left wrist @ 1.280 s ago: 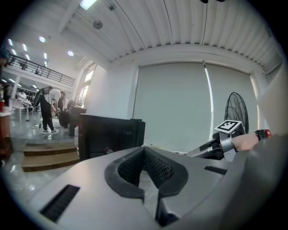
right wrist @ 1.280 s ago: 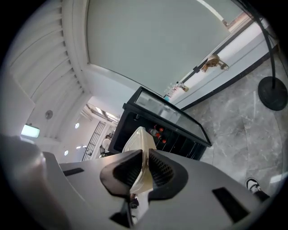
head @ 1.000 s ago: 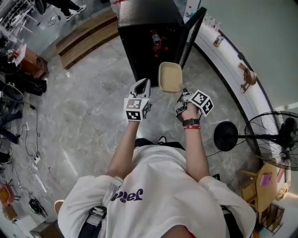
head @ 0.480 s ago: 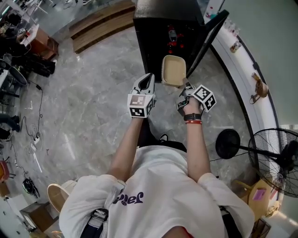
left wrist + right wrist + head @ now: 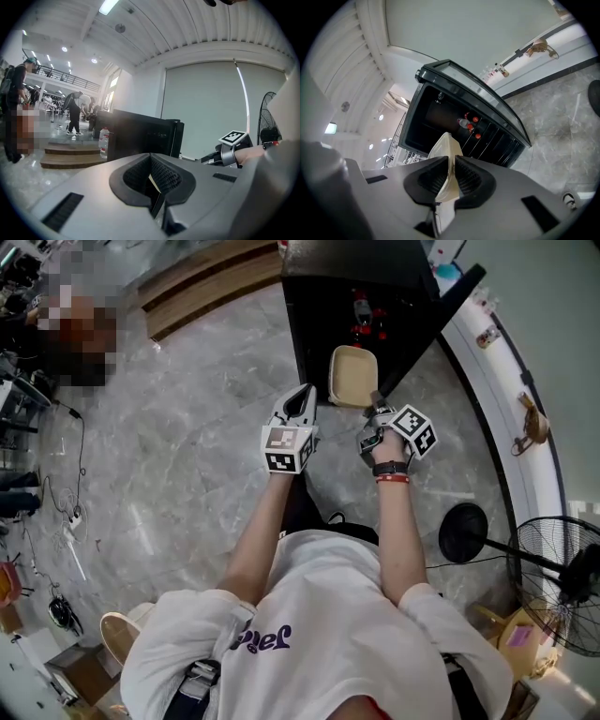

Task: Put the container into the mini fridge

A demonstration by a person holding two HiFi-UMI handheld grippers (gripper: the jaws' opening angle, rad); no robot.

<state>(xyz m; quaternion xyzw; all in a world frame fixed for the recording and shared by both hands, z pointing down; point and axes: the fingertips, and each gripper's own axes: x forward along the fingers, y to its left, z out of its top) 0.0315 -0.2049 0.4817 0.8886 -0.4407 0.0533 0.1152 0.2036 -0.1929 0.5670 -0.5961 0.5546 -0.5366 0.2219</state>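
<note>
The black mini fridge (image 5: pixel 356 277) stands with its door (image 5: pixel 450 301) swung open to the right; red-capped bottles (image 5: pixel 364 320) show inside. A shallow beige container (image 5: pixel 352 376) hangs in front of the opening. My right gripper (image 5: pixel 375 411) is shut on its near rim. In the right gripper view the container (image 5: pixel 444 144) stands edge-on between the pads of the right gripper (image 5: pixel 451 161), with the fridge's dark inside (image 5: pixel 436 117) ahead. My left gripper (image 5: pixel 300 401) is beside it on the left, shut and holding nothing. The left gripper (image 5: pixel 151 172) points level at the fridge (image 5: pixel 136 136).
A standing fan (image 5: pixel 562 582) with a round base (image 5: pixel 462 532) is at the right, beside a curved white ledge (image 5: pixel 492 367). Wooden steps (image 5: pixel 202 282) lie left of the fridge. A water bottle (image 5: pixel 103 142) stands near the steps. People (image 5: pixel 75 112) stand far off.
Both grippers and the person have moved toward the fridge and a little lower. The container has come up to the fridge's opening, still in the right gripper.
</note>
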